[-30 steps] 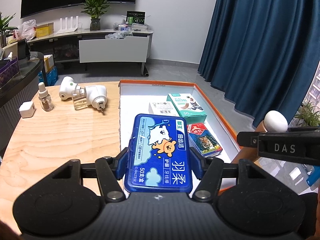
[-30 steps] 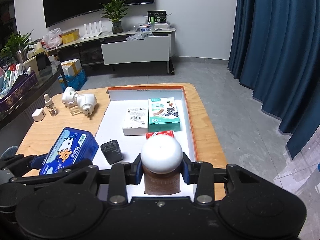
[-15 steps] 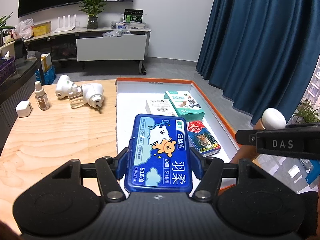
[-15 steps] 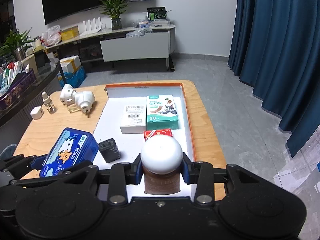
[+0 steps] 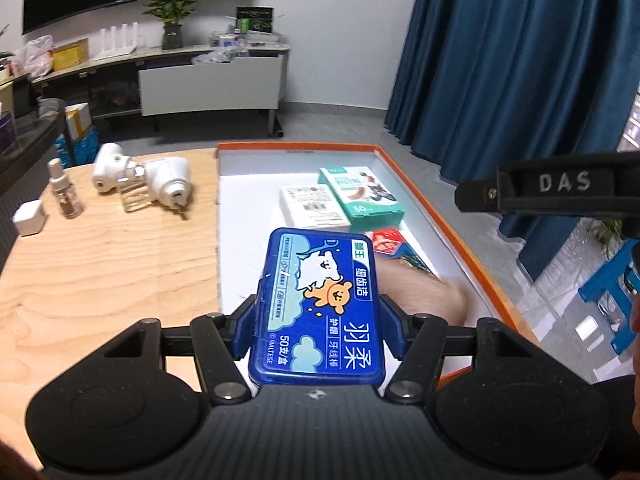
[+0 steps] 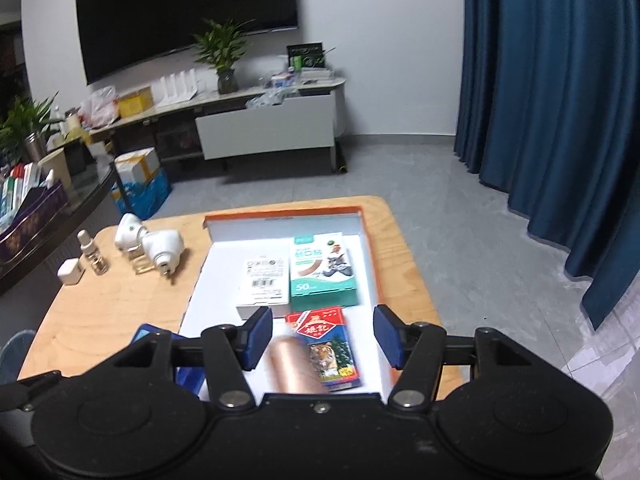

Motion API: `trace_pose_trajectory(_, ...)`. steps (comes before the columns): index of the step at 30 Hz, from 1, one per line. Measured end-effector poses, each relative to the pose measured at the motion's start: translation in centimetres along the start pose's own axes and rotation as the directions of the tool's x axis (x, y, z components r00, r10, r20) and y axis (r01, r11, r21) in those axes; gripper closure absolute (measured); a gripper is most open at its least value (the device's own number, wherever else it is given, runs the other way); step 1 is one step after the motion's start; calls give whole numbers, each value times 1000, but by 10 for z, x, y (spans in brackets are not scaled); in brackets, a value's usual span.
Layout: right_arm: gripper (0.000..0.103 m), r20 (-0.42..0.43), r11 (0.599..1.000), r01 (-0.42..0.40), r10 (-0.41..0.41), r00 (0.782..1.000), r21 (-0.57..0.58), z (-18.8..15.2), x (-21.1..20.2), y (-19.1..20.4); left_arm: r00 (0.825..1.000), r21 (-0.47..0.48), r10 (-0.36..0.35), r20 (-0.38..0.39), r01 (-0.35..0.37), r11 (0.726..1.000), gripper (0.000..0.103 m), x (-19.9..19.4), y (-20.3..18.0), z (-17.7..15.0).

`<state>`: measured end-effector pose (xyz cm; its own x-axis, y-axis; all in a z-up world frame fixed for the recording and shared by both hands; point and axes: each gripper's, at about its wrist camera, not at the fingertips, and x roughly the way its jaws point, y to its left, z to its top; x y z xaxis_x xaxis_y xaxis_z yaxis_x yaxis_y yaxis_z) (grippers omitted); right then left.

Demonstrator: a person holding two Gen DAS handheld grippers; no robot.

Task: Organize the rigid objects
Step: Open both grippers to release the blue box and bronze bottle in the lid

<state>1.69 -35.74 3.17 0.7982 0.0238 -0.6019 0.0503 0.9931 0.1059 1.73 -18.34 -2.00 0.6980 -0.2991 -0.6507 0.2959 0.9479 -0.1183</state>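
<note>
The left gripper (image 5: 318, 322) jaws grasp the blue floss-pick box (image 5: 320, 308). The right gripper (image 6: 323, 338) jaws have just been opening, released; the blurred copper bottle (image 6: 294, 366) lies between them over the orange-rimmed tray (image 6: 370, 248), at 6 o'clock.

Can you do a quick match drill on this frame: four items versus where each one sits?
Items:
1. blue floss box
2. copper bottle
3. teal box
4. small white cube

Places:
A. bare wood, left of the tray
B. clamped in the left hand-held gripper
C. tray, far right
D. loose between the open right hand-held gripper pads, blurred

Pairs: 1-B, 2-D, 3-C, 4-A
</note>
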Motion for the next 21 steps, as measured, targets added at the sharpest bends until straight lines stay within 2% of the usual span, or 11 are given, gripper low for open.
trace_pose_trajectory(5,34,15,999,19,-19,1000,37,-4,-4,-10,998,40,-43,-37,44,998,38,11,-7,-4)
trace_pose_trajectory(6,34,17,999,21,-22,1000,41,-5,-5,-12,998,43,-47,-43,49,998,31,13,-7,-5)
trace_pose_trajectory(9,34,12,999,16,-17,1000,49,-7,-5,-12,998,39,-51,-34,53,998,23,11,-5,-6)
trace_pose_trajectory(14,34,26,999,3,-5,1000,41,-7,-7,-3,999,4,-54,1,54,999,22,-1,5,2)
trace_pose_trajectory(21,27,44,1000,-19,18,999,21,-4,-14,12,999,-52,22,47,-20,998,21,-16,35,13)
